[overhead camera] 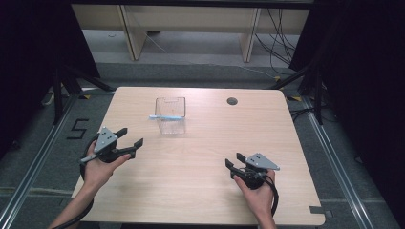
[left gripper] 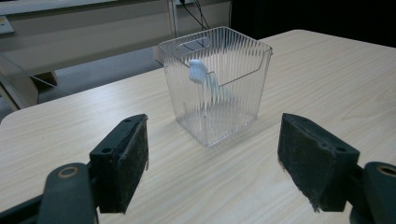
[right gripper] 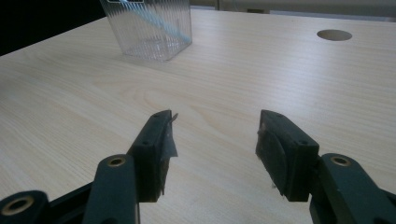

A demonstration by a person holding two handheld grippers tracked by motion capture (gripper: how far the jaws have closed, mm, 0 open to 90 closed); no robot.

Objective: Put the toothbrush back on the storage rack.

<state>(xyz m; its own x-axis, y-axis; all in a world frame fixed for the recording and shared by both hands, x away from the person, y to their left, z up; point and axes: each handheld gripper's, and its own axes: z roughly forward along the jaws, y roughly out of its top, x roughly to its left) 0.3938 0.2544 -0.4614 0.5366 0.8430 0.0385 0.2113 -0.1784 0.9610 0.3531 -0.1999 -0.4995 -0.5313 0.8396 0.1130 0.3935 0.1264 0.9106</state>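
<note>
High view first: we hold the left gripper [overhead camera: 128,139] over the near-left part of the table [overhead camera: 200,191], its jaws spread wide and empty, aimed up and right toward the clear bin [overhead camera: 170,116] that stands upright a little left of centre, toward the far edge. Our right gripper [overhead camera: 233,162] sits near the right front, also spread and holding nothing, pointing left and slightly away; it is well apart from the bin.

We judge the left gripper the nearer of the two, so the reach would likely fall to it. What the move turns on is the blue stick [overhead camera: 165,117] in the bin: seen from above, its long axis runs left to right, with the left end jutting past the bin's left wall. From the left gripper, that end lies ahead and to the right.

Left gripper view shows the bin [left gripper: 215,86] straight ahead between the two pads [left gripper: 136,158], with the stick's pale head [left gripper: 197,71] leaning at the rim on the near side and the shaft slanting down inside.

Ribbed walls blur the shaft, so we cannot tell where its lower end rests. Right gripper view cuts off the bin [right gripper: 152,32] at the top edge, leaving a slanted blue line [right gripper: 163,23] behind the ribs. A round hole [overhead camera: 232,101] lies in the table at far right.
</note>
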